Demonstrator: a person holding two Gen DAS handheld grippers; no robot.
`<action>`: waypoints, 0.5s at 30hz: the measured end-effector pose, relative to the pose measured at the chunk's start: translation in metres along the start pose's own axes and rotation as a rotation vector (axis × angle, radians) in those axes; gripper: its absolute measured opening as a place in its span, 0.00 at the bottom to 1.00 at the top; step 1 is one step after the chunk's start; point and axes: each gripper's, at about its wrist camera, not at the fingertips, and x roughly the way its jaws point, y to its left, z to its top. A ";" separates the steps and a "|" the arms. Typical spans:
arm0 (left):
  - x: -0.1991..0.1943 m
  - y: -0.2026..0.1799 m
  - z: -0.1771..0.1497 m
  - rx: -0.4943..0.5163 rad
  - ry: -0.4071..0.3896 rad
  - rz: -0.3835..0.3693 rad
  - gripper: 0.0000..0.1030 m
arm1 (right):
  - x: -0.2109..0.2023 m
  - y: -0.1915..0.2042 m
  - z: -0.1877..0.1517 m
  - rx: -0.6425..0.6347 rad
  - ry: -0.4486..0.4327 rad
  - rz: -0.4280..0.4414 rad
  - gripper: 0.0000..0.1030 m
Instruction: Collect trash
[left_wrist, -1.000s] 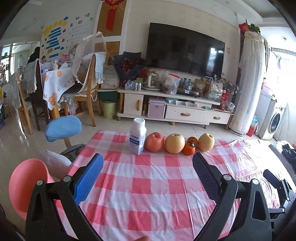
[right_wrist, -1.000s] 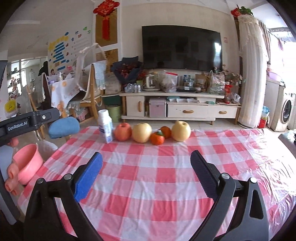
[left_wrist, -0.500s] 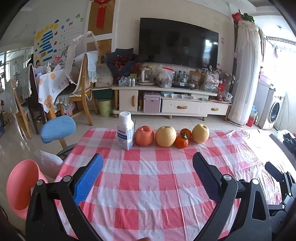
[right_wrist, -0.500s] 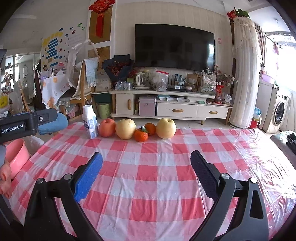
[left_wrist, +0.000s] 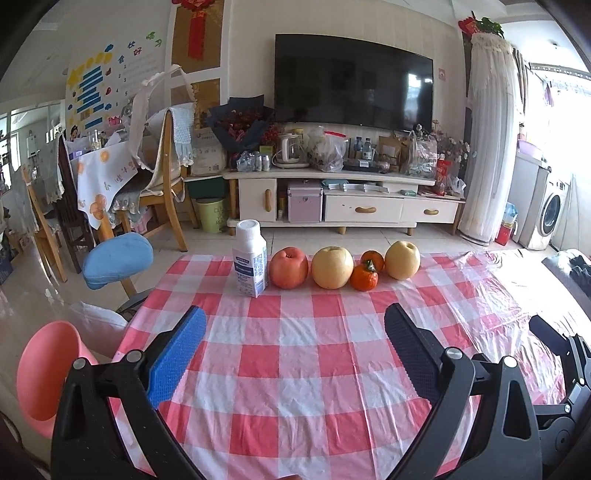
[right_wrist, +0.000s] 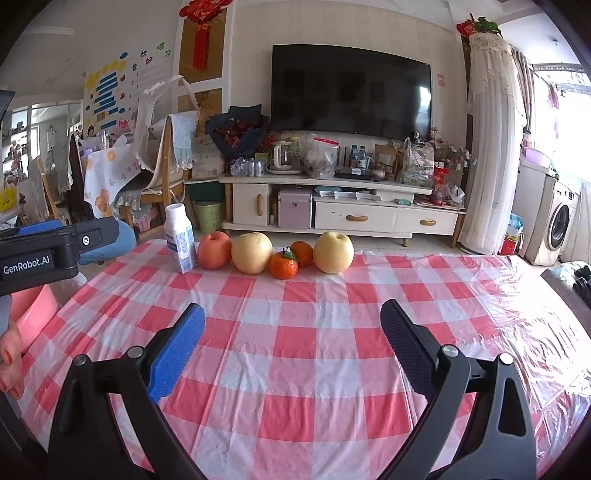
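Observation:
A white milk carton (left_wrist: 250, 265) (right_wrist: 180, 238) with a round cap stands upright at the far left end of a row of fruit on the red-and-white checked tablecloth (left_wrist: 295, 354) (right_wrist: 303, 325). My left gripper (left_wrist: 295, 328) is open and empty, well short of the carton. Beyond the table's left edge sits a pink bin (left_wrist: 44, 376) (right_wrist: 35, 310). My right gripper (right_wrist: 291, 325) is open and empty too, over the cloth's middle. The left gripper's black body (right_wrist: 44, 254) shows at the right wrist view's left edge, with a hand (right_wrist: 9, 354) below it.
The row holds a red apple (left_wrist: 288, 266), a yellow pear (left_wrist: 332, 266), two small orange fruits (left_wrist: 365, 276) and another pear (left_wrist: 402, 259). A blue stool (left_wrist: 118, 254) stands left of the table. A TV cabinet (left_wrist: 343, 203) and chairs fill the back.
Both views have shifted, so the carton and fruit row sits more centred and slightly lower in the left wrist view. Both grippers stay open and empty.

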 end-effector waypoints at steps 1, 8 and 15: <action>0.000 0.000 0.000 -0.001 -0.001 0.001 0.93 | 0.001 0.001 0.000 -0.002 0.001 0.002 0.94; 0.001 0.000 -0.001 0.008 0.001 0.001 0.93 | 0.006 0.004 -0.002 -0.005 0.012 0.011 0.94; 0.014 0.007 -0.010 0.002 0.052 -0.004 0.93 | 0.023 0.004 -0.008 0.005 0.074 0.030 0.94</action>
